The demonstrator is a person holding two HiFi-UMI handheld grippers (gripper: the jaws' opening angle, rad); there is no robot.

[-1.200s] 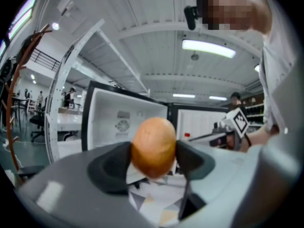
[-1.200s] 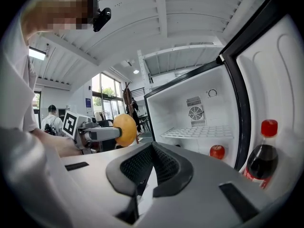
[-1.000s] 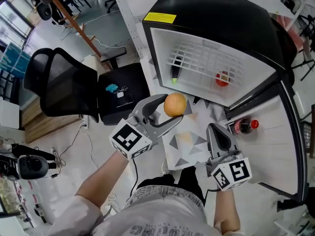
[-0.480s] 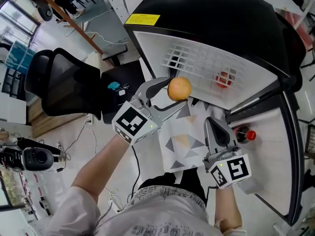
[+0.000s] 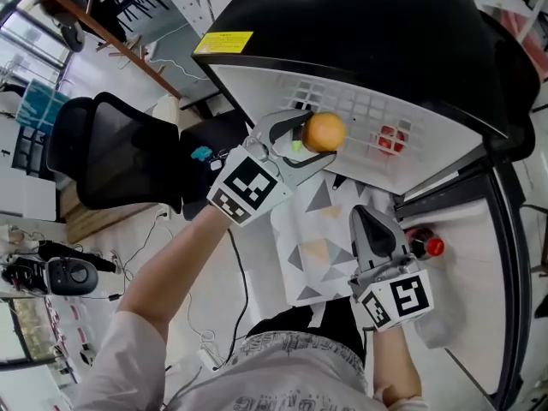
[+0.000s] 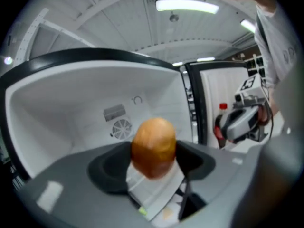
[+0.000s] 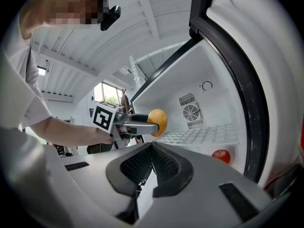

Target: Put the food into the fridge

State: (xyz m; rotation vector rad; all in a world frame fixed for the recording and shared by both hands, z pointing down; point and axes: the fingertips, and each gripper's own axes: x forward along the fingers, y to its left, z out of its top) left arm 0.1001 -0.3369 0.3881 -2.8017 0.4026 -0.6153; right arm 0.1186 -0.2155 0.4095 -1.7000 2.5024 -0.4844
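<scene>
My left gripper (image 5: 315, 139) is shut on an orange (image 5: 324, 132), held at the mouth of the open black fridge (image 5: 360, 32), just in front of its white wire shelf (image 5: 368, 114). The left gripper view shows the orange (image 6: 153, 146) between the jaws, facing the fridge's white back wall. A red apple (image 5: 390, 139) lies inside on the shelf's right side. My right gripper (image 5: 370, 222) is shut with nothing in it, lower down in front of the fridge. From the right gripper view, the orange (image 7: 157, 122) and the apple (image 7: 221, 156) both show.
A red-capped cola bottle (image 5: 424, 246) lies on the open fridge door (image 5: 479, 255) at the right. A patterned grey mat (image 5: 312, 247) covers the floor before the fridge. A black office chair (image 5: 128, 152) stands at the left.
My left gripper has carried the orange up and to the right, from above the mat to the fridge's opening. The right gripper has stayed almost still.
</scene>
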